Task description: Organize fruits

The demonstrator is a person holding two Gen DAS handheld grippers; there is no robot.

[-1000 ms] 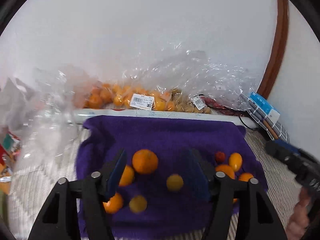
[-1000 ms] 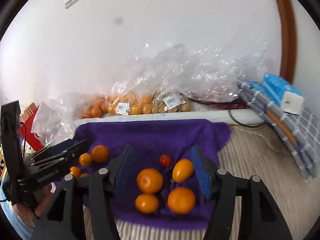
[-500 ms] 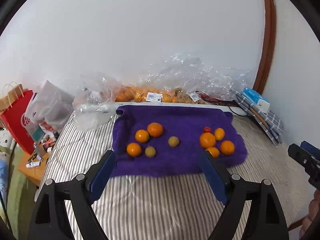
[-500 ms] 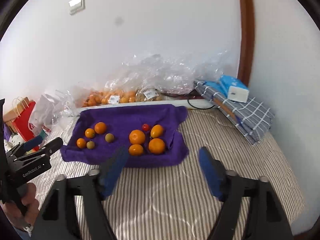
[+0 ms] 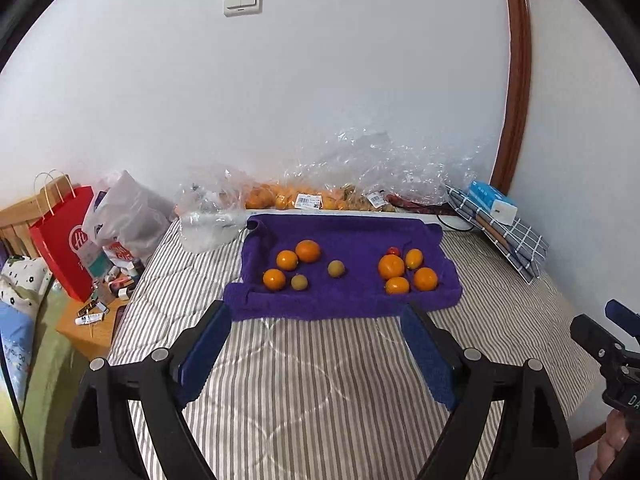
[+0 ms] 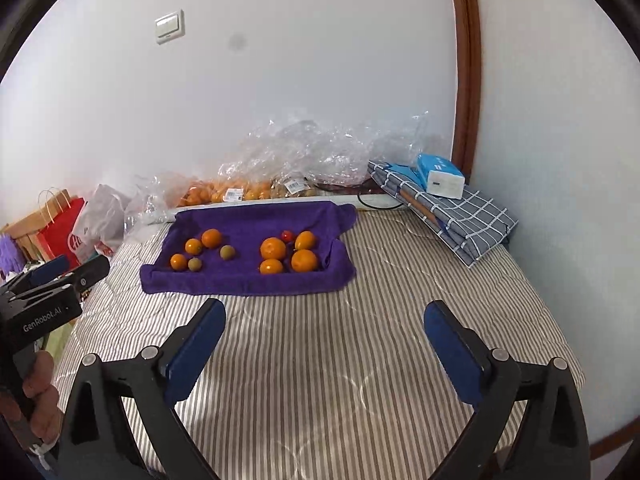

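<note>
left claw (image 5: 316, 354) | black frame | blue pads | silver screws

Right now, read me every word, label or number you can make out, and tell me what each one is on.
"GenRobot.AI": on the left gripper body, seen from the right wrist.
Red paper bag: white round logo, letters not readable.
Barcode labels on the fruit bags: too small to read.
Blue box: print too blurred.
Right gripper body: only a cut-off "D".
</note>
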